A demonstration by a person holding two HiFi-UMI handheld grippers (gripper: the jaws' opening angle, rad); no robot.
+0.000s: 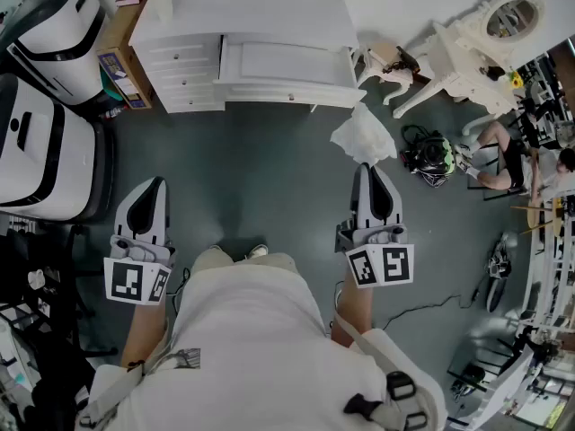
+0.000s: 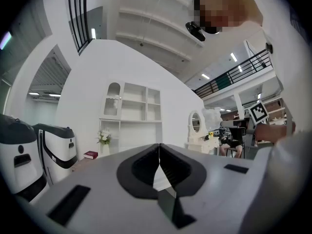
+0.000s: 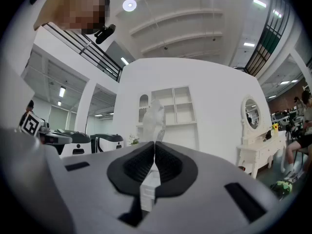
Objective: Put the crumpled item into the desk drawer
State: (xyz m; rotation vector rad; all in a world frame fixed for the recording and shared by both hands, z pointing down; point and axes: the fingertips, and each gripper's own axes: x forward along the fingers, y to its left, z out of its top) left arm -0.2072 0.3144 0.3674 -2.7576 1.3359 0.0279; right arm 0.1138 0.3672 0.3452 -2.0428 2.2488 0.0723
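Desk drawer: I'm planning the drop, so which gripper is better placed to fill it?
Right. The right gripper holds the crumpled white item, close to the open drawer; the left gripper is shut and empty.

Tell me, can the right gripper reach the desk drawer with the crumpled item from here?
Probably yes: the drawer looks pulled open, and only floor lies between it and the right gripper, shut on the crumpled item.

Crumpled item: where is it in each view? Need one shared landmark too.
Head view: crumpled item at the right gripper tip, below the desk drawer.
Left gripper view: probably the pale lump right of the vanity mirror.
Right gripper view: crumpled item centre, rising from the shut jaws.
Shared landmark: vanity mirror.
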